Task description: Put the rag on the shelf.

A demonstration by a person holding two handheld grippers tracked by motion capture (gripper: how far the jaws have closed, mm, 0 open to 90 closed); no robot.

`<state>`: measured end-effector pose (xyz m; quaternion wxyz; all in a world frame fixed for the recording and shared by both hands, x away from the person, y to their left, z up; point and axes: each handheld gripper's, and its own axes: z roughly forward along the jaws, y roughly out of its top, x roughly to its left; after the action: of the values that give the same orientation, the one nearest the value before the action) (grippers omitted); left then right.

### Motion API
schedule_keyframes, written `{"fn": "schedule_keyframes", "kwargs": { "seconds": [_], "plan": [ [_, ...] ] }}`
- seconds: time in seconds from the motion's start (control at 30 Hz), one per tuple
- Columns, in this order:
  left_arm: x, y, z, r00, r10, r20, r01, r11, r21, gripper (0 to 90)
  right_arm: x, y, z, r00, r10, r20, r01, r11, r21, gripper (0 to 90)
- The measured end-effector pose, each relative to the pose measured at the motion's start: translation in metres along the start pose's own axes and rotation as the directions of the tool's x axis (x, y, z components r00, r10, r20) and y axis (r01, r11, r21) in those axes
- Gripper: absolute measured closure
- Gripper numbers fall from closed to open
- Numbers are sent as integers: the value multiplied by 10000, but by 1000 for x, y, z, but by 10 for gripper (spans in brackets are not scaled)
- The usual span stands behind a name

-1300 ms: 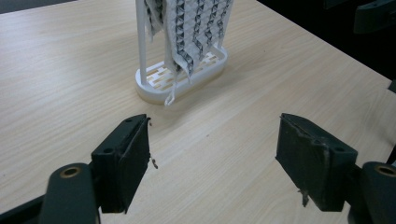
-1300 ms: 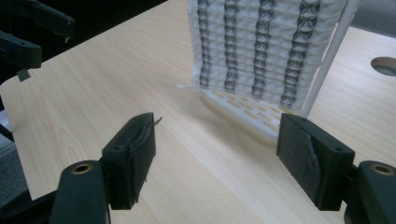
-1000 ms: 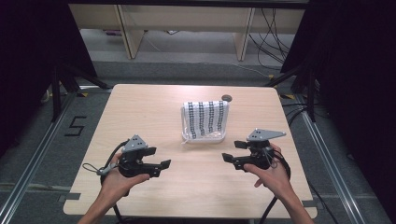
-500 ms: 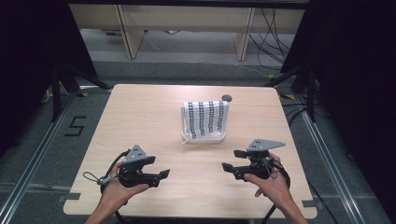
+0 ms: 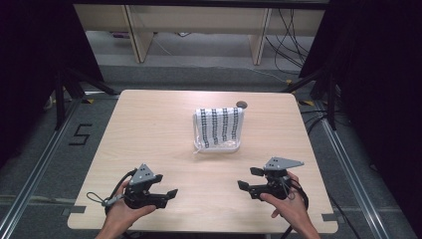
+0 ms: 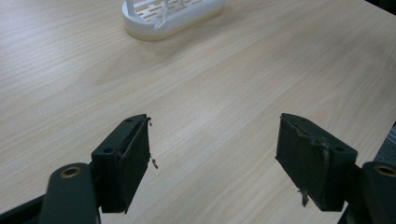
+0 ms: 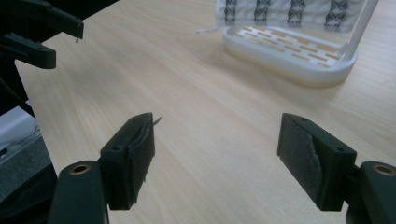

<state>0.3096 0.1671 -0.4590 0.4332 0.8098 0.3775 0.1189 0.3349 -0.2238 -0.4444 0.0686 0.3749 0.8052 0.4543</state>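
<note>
A white rack (image 5: 219, 147) stands in the middle of the table with a white cloth with dark patterned stripes (image 5: 219, 125) draped over it. My left gripper (image 5: 168, 196) is held open near the table's front edge at the left, jaws pointing right, nothing between them. My right gripper (image 5: 249, 179) is open too at the front right, jaws pointing left. In the left gripper view the left gripper (image 6: 215, 158) hovers over bare wood with the rack's base (image 6: 173, 14) far ahead. From the right gripper (image 7: 217, 154), the slotted rack base (image 7: 289, 53) and the cloth (image 7: 289, 10) lie ahead.
The light wooden table (image 5: 149, 129) has a small dark round thing (image 5: 242, 104) at its far edge behind the rack. Metal floor rails run along both sides. In the right gripper view the left gripper (image 7: 42, 32) shows at the upper left.
Both hands have drawn back toward the table's front edge, away from the rack. Both grippers stay open and the rack and cloth have not moved.
</note>
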Motion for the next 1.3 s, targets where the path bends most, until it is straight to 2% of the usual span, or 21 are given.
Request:
{"fn": "schedule_keyframes", "kwargs": {
  "seconds": [0.03, 0.07, 0.13, 0.17, 0.23, 0.27, 0.3, 0.4, 0.43, 0.53, 0.63, 0.67, 0.73, 0.8, 0.87, 0.97, 1.0, 1.07, 1.13, 1.23, 1.3],
  "plan": [
    [0, -2, 0, 10000, 15, -25, -15, 10000, 28, 251, 0, -5, 3, 9998, -155, -80, 156, 9999, 42, 287],
    [-3, -3, 1, 9998, -195, -16, 195, 9997, -170, 251, 2, -7, 3, 9999, -2, -105, 3, 10000, 55, 287],
    [-3, -8, -1, 9997, 200, -126, -199, 9998, 68, 251, 2, -9, 3, 9999, -150, 24, 149, 9998, 131, 287],
    [-3, -10, -1, 9997, 232, -124, -231, 9997, 102, 251, 4, -13, 3, 10000, 23, 21, -23, 9998, 173, 287],
    [-4, -14, 0, 9995, 268, -156, -266, 9996, 103, 251, 4, -16, 3, 9999, -121, 70, 120, 9997, 215, 287],
    [-5, -19, -1, 9991, 403, -155, -398, 9987, 324, 251, 3, -21, 2, 9987, -388, 330, 382, 9991, 192, 287],
    [-5, -19, -1, 9991, 403, -155, -398, 9987, 324, 251, 3, -21, 2, 9987, -388, 330, 382, 9991, 192, 287],
    [-7, -27, -1, 9988, 467, -156, -461, 9981, 399, 251, 4, -27, 2, 9995, -135, 282, 128, 9996, 245, 287],
    [-7, -28, -1, 9988, 485, -116, -481, 9982, 348, 251, 1, -29, 3, 9988, -411, 283, 407, 9991, 136, 287],
    [-10, -30, -2, 9987, 487, -117, -484, 9984, 289, 251, 4, -34, 2, 9990, -187, 399, 169, 9989, 447, 285],
    [-10, -30, -3, 9981, 576, -203, -567, 9976, 398, 251, 2, -37, 3, 9982, -451, 401, 435, 9982, 403, 279],
    [-10, -30, -3, 9981, 592, -188, -583, 9973, 448, 251, 4, -38, 2, 9983, -292, 496, 267, 9984, 508, 275],
    [-10, -31, -3, 9984, 547, -153, -540, 9976, 432, 251, 3, -41, 2, 9971, -523, 554, 491, 9971, 575, 264],
    [-8, -31, -3, 9986, 503, -131, -497, 9979, 416, 251, 5, -43, 3, 9976, -384, 567, 346, 9971, 680, 253],
    [-8, -32, -2, 9989, 439, -154, -431, 9979, 491, 251, 5, -43, 4, 9976, -434, 532, 392, 9962, 780, 252],
    [-8, -33, -1, 9990, 409, -188, -399, 9979, 512, 251, 2, -43, 5, 9966, -608, 560, 564, 9954, 775, 249],
    [-7, -33, 0, 9984, 485, -274, -470, 9974, 550, 251, 5, -44, 5, 9974, -342, 628, 291, 9963, 815, 248],
    [-7, -33, 0, 9985, 476, -283, -460, 9974, 553, 251, 4, -44, 6, 9988, -354, 331, 323, 9956, 882, 248],
    [-7, -33, -1, 9988, 452, -176, -441, 9975, 552, 251, 4, -44, 6, 9974, -425, 587, 377, 9961, 801, 247],
    [-7, -34, 0, 9990, 412, -185, -403, 9979, 504, 251, 3, -44, 6, 9977, -467, 495, 426, 9958, 807, 246],
    [-6, -34, 0, 9989, 388, -266, -374, 9979, 522, 251, 2, -44, 6, 9969, -521, 595, 470, 9954, 834, 245]
  ]
}}
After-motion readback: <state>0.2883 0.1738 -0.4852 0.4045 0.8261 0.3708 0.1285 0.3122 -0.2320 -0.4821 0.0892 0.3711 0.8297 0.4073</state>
